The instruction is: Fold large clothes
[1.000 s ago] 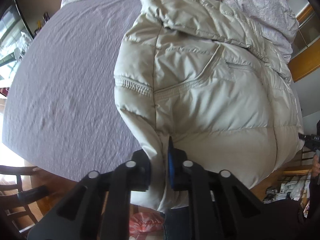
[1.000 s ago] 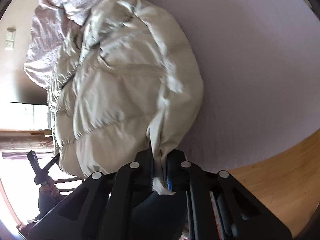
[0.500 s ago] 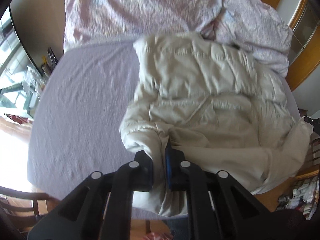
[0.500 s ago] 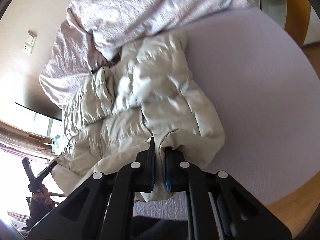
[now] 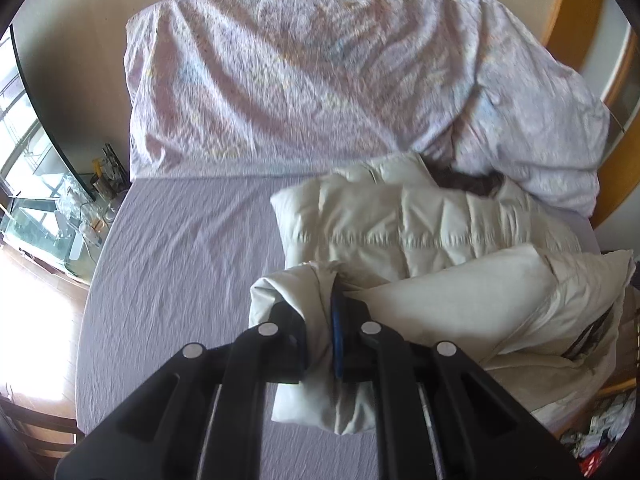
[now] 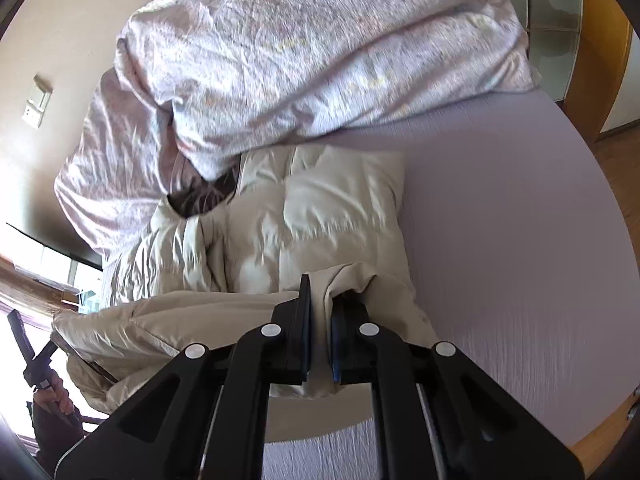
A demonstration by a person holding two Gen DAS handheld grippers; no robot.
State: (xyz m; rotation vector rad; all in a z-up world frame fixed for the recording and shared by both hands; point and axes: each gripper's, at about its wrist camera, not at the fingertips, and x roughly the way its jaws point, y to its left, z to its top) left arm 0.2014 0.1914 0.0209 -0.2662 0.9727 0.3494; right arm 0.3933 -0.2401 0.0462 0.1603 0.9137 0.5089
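Left wrist view: the left tongs (image 5: pixel 320 332) are clamped on a bunched fold of the cream quilted puffer jacket (image 5: pixel 404 228), the fabric pinched between the black fingers (image 5: pixel 288 336) and spilling out below them. The jacket lies on the right half of the bed with the pale lilac fitted sheet (image 5: pixel 180 264), its far end reaching the rumpled pinkish-lilac patterned duvet (image 5: pixel 304 80) heaped along the head edge of the bed. The near hem is lifted off the sheet and stretched in a smooth band toward the bed's right edge (the lining side shows paler there). A dark furry collar trim (image 5: pixel 468 182) shows where the jacket meets the duvet. The left half of the sheet is bare and creased. Beyond the bed's left edge stands a low glass cabinet with jars and bottles (image 5: pixel 60 216).

Right wrist view: the right tongs (image 6: pixel 320 332) are closed on another fold of the same jacket (image 6: pixel 328 216), cloth held tight between the two blue-padded fingers (image 6: pixel 302 320). The lifted hem runs away to the left, over the bed's foot edge, where a person's hand (image 6: pixel 52 396) grips the other tool's handle. Here the jacket sits toward the left side of the sheet (image 6: pixel 520 264), its top against the duvet (image 6: pixel 320 48). A wall switch plate (image 6: pixel 38 100) shows at far left.
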